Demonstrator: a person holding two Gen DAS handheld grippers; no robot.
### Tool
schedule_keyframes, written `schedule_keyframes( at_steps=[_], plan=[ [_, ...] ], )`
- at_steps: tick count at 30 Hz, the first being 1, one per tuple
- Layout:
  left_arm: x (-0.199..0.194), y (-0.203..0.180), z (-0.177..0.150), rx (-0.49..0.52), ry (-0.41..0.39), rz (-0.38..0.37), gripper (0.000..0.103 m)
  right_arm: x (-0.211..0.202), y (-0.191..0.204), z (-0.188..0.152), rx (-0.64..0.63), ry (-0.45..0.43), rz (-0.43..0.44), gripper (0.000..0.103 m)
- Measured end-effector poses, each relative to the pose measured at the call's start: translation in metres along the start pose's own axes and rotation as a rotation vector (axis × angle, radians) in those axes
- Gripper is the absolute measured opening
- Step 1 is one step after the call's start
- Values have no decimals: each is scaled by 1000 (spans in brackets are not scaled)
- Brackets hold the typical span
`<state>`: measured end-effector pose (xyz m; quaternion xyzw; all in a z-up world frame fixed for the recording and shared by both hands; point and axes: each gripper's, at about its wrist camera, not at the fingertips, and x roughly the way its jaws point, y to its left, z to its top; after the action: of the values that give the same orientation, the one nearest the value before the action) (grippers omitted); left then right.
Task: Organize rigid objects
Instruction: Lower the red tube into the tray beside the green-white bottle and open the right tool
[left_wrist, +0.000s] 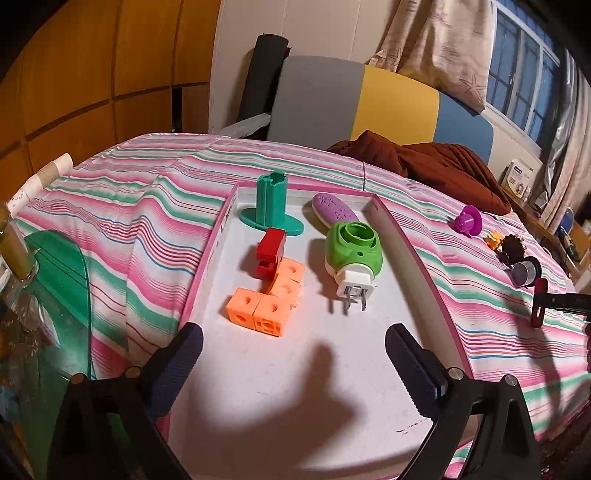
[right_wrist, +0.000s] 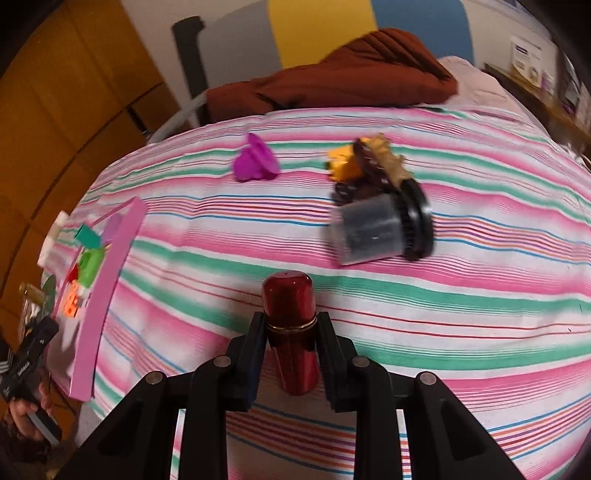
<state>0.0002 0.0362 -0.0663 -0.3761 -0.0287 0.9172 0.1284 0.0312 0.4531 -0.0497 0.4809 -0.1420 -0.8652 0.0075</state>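
A pink-rimmed white tray (left_wrist: 399, 236) lies on the striped bedspread. It holds a teal stand (left_wrist: 271, 201), a purple oval piece (left_wrist: 334, 210), a green plug-in device (left_wrist: 352, 254), a red block (left_wrist: 271, 251) and orange cubes (left_wrist: 266, 301). My left gripper (left_wrist: 293, 343) is open and empty over the tray's near part. My right gripper (right_wrist: 291, 328) is shut on a red lipstick tube (right_wrist: 291, 321), held just above the bedspread. The tube also shows at the right edge of the left wrist view (left_wrist: 538, 302). Beyond it lie a clear jar with a black lid (right_wrist: 376, 229), a purple cup-shaped toy (right_wrist: 255, 158) and a yellow and brown clump (right_wrist: 364, 162).
A brown blanket (right_wrist: 332, 74) lies at the head of the bed. A grey, yellow and blue headboard (left_wrist: 369, 103) stands behind it. A green glass table edge (left_wrist: 62, 295) with a bottle (left_wrist: 14, 251) is at the left. Shelves with boxes (left_wrist: 517, 181) stand at the right.
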Motion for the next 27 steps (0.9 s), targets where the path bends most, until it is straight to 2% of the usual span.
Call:
schedule_keyframes(
  at_steps=[3,9,15,19,22,27],
  plan=[
    [-1,2,0,-12,-5,-1,100,-3,10,-1,-26,-18,0,26],
    [-5,6,0,-20,-18,7,100,-12,38,-9,14,-53,121,26],
    [-10,9,-1,-4,-31,17,100,-10,113,-10,-72,-54,261,26],
    [-12,13,-3,-8,-37,23,100,-1,168,-5,-137,-21,344,26],
    [-14,17,-3,-21,-38,35,100,10,201,-3,-175,4,369,26],
    [-18,26,-1,-43,-55,48,101,36,240,-1,-203,76,350,26]
  ],
)
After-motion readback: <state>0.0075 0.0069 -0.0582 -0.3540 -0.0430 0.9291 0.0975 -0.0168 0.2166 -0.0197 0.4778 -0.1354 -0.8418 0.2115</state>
